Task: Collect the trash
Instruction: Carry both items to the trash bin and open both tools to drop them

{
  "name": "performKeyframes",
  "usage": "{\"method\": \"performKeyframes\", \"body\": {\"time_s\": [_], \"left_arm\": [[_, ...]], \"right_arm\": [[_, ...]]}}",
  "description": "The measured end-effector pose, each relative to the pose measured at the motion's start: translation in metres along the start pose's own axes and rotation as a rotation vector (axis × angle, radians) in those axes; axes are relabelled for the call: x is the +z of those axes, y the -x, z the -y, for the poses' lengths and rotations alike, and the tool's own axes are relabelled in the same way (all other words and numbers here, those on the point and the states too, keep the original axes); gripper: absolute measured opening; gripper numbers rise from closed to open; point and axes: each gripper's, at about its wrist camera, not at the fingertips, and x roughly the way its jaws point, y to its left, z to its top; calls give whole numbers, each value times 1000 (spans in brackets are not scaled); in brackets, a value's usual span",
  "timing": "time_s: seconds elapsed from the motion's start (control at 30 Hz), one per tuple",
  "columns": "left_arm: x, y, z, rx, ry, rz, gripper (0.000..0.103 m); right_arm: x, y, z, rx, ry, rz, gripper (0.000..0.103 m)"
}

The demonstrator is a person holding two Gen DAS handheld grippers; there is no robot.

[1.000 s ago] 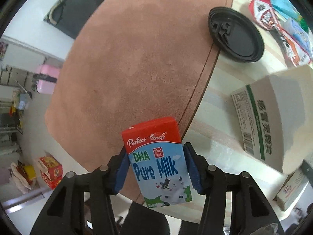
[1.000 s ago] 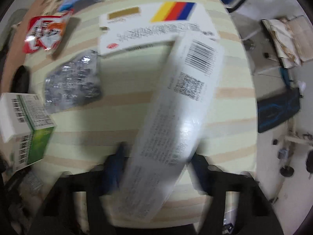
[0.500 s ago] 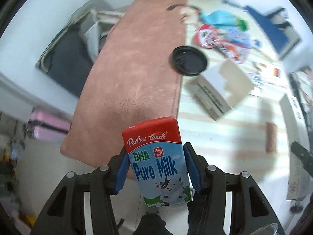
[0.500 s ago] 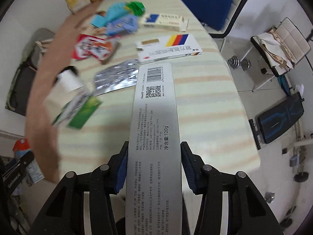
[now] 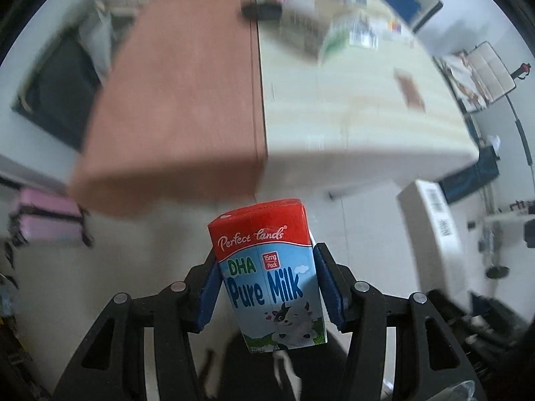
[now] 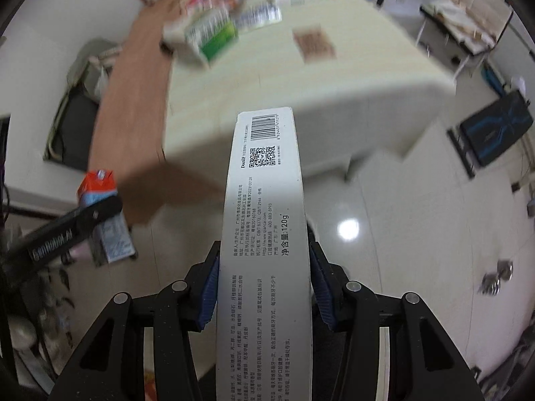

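Carrying two pieces off: my left gripper (image 5: 267, 287) clamps the milk carton (image 5: 271, 274), my right gripper (image 6: 264, 287) clamps the long white box (image 6: 264, 234); more litter (image 6: 214, 33) waits on the table (image 6: 334, 100) at twelve o'clock.

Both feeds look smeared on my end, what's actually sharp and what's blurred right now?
Left wrist view: the milk carton in the left gripper is sharp, the table behind is motion-blurred. Right wrist view: the long white box in the right gripper is crisp, the table litter smeared, with a glare spot on the floor.
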Motion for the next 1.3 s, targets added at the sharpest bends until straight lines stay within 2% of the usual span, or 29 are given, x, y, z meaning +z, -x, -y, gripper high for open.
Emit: {"method": "performKeyframes", "body": {"time_s": [0.07,0.2,0.47,0.53,0.57,0.6,0.63,0.67,0.7,0.73,0.97,1.0,1.13,1.3], "left_arm": [[-12,-38,-4,-37,28,-70,50],[-25,-129,-16,-56,87,-177,50],[-38,-322,-27,-111,138,-334,51],[-42,-355,-27,-101,130,-353,61],[-43,-373,-29,-92,122,-349,80],[-47,-381,-29,-76,116,-342,94],[-49,-389,-30,-51,107,-333,96],[-52,-396,-32,-29,98,-327,97],[-55,-401,-34,1,87,-320,98],[-59,-403,-36,20,81,-311,99],[-81,-387,-48,163,61,-290,100],[-84,-381,-49,179,59,-285,100],[-90,-353,-48,201,49,-257,100],[-94,-309,-48,200,56,-222,100]], "right_arm": [[-17,-26,10,0,-16,-50,51],[-50,-108,40,9,-61,-162,51],[-79,-319,92,69,-106,-341,51],[-82,-361,98,76,-100,-369,52],[-83,-387,100,89,-90,-391,52],[-85,-405,102,85,-82,-402,53],[-86,-420,103,71,-72,-409,57],[-86,-435,105,46,-56,-410,66],[-86,-444,107,21,-43,-398,89],[-88,-449,108,-8,-36,-383,102],[-91,-442,115,-156,-50,-313,103],[-83,-440,118,-170,-48,-307,103],[-78,-423,111,-228,-40,-276,103],[-73,-387,101,-233,-53,-242,103]]}}
